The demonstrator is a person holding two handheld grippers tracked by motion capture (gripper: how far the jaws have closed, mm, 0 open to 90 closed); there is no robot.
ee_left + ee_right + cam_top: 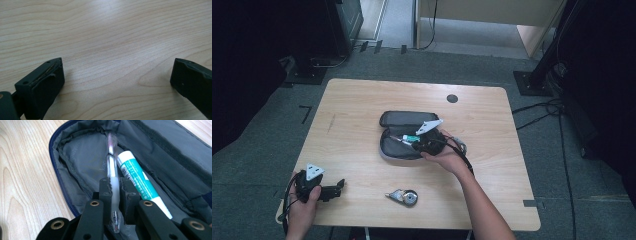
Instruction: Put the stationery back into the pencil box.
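The right gripper (115,185) is clenched on a clear pen (113,172), with its two jaws pressing the pen's barrel from both sides. The pen points into an open dark pencil case (82,157), and its far end lies over the grey lining inside. Just beside the pen, inside the same case, lies a white and teal tube (138,182), touching the pen near the top.

In the high view the pencil case (398,149) lies open near the middle of the desk (362,105), a little toward the right edge, and the right gripper (424,142) is over its lower half.

The left gripper (117,75) is released: its jaws stand wide apart with only bare wood between them. In the high view it (334,189) rests near the front left corner of the desk. A small round metal thing (404,197) lies near the front edge, well apart from both grippers; I cannot tell what it is.
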